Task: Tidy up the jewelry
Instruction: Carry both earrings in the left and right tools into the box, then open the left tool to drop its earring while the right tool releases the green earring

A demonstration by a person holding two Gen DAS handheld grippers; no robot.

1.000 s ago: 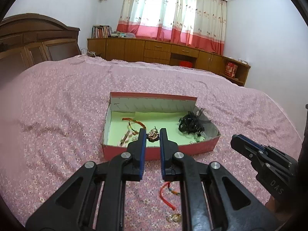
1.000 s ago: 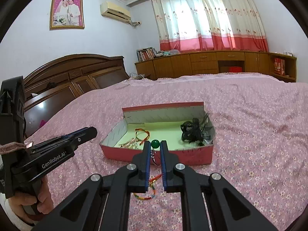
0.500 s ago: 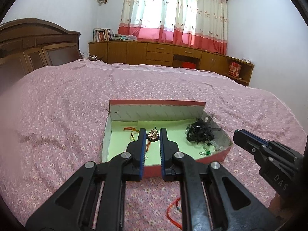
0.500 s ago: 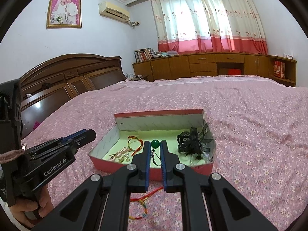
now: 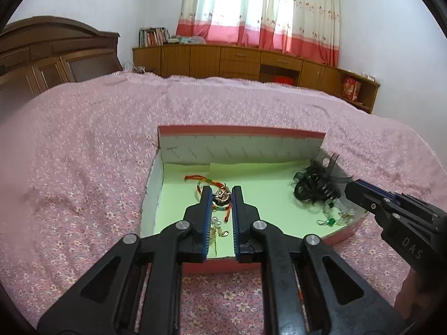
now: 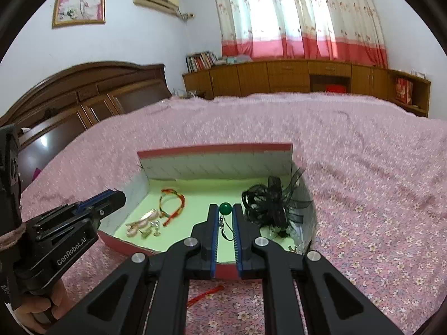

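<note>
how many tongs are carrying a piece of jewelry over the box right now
2. The left tongs pinch a round gold pendant above the box near its left side; the right tongs pinch a green bead nearer the black hair accessory.

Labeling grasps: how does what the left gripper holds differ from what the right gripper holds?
Left gripper holds a round gold-and-dark ornament on red cord; right gripper holds a plain green bead on a dark cord. The ornament looks patterned, the bead smooth. Both sit pinched at the fingertips over the red box.
</note>
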